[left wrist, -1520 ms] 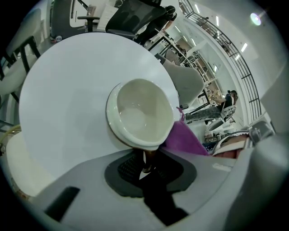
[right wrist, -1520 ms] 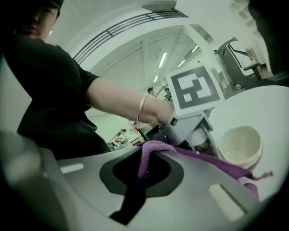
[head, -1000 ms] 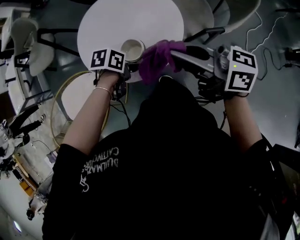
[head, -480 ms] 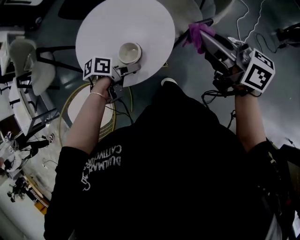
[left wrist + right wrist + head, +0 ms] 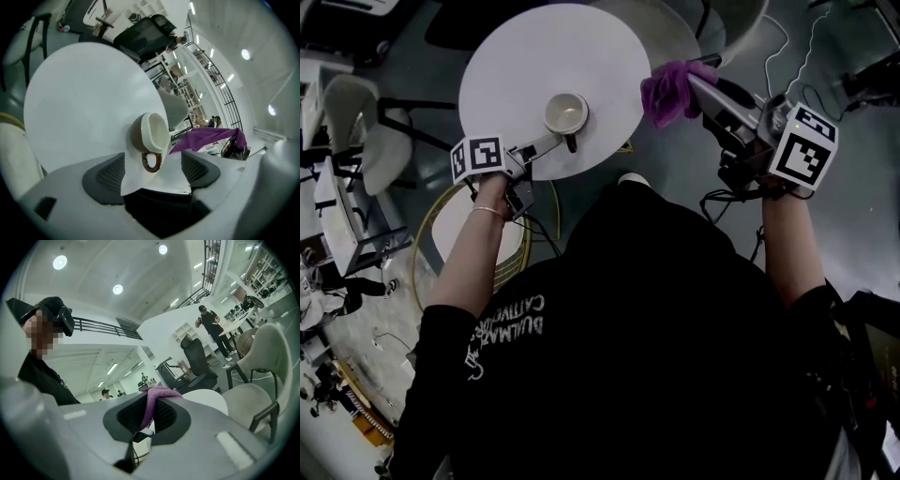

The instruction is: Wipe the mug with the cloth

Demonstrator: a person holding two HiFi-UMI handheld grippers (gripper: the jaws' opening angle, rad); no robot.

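A cream mug [image 5: 565,112] with a brown outside stands near the front of the round white table [image 5: 534,56]. My left gripper [image 5: 546,144] sits just behind its handle, and its jaws have just been opening. In the left gripper view the mug [image 5: 150,137] lies just ahead of the wide-apart pads [image 5: 109,173], which do not touch it. My right gripper [image 5: 694,82] hovers off the table's right edge, shut on a purple cloth [image 5: 668,89]. That cloth [image 5: 154,401] is pinched between the pads of the right gripper [image 5: 152,416].
A beige chair [image 5: 356,103] stands left of the table and another [image 5: 680,28] behind it. A yellowish hoop-rimmed stool [image 5: 473,230] is below the table's front edge. Cables [image 5: 806,56] trail over the grey floor at right. People stand far off in the right gripper view.
The right gripper has carried the cloth off the mug, out to the right of the table. The left gripper has let go of the mug and drawn back to the table's edge.
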